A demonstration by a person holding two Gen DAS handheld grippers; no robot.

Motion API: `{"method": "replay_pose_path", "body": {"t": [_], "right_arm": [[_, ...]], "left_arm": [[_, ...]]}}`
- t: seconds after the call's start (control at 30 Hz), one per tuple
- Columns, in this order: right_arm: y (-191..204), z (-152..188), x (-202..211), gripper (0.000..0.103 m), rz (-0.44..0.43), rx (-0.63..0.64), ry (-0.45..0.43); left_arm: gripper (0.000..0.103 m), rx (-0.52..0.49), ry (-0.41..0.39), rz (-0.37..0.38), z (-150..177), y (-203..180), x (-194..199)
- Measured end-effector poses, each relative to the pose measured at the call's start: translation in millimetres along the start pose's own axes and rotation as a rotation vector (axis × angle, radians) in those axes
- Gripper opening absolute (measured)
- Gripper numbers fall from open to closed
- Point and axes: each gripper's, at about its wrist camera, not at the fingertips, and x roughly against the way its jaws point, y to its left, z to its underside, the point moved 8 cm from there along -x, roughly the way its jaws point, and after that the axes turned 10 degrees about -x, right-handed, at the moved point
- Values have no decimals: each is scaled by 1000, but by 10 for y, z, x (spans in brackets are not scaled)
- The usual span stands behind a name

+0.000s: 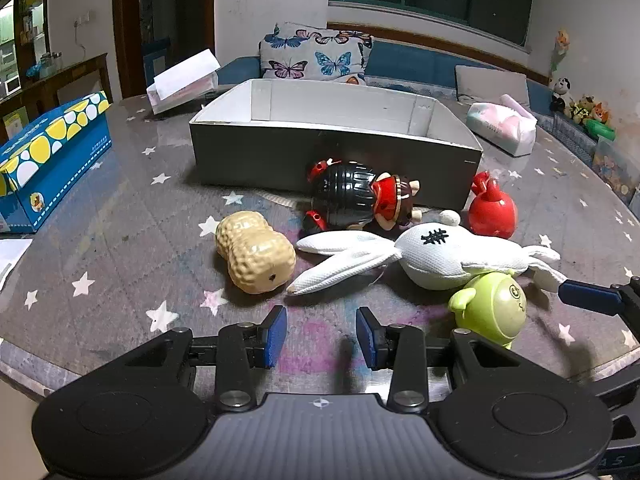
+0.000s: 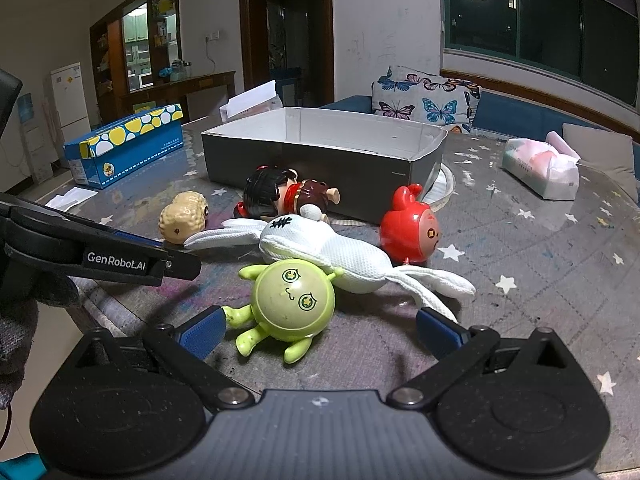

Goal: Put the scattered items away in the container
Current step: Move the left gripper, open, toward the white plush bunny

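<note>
An open grey box [image 1: 332, 156] [image 2: 320, 160] stands at mid-table, empty as far as I see. In front of it lie a peanut toy [image 1: 254, 252] [image 2: 182, 216], a black-haired doll [image 1: 360, 196] [image 2: 280, 192], a red round toy [image 1: 492, 208] [image 2: 408, 232], a white plush rabbit [image 1: 432, 256] [image 2: 340, 256] and a green round toy [image 1: 490, 308] [image 2: 294, 300]. My left gripper [image 1: 322, 334] is open and empty, just short of the rabbit's ear. My right gripper [image 2: 320, 330] is open wide with the green toy between its fingers, not touching.
A blue spotted carton [image 1: 48, 160] [image 2: 128, 144] stands at the left, a tissue pack [image 1: 504, 128] [image 2: 544, 168] at the right, a white paper box [image 1: 182, 80] behind the grey box. The table's near edge runs just under both grippers.
</note>
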Motion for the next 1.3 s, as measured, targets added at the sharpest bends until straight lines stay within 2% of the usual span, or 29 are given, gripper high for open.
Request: {"method": "replay_pose_path", "body": {"t": [1.3], "right_arm": [[-111, -143, -60, 102, -2, -23, -14]], "left_arm": [[40, -11, 25, 25, -90, -17, -185]]}}
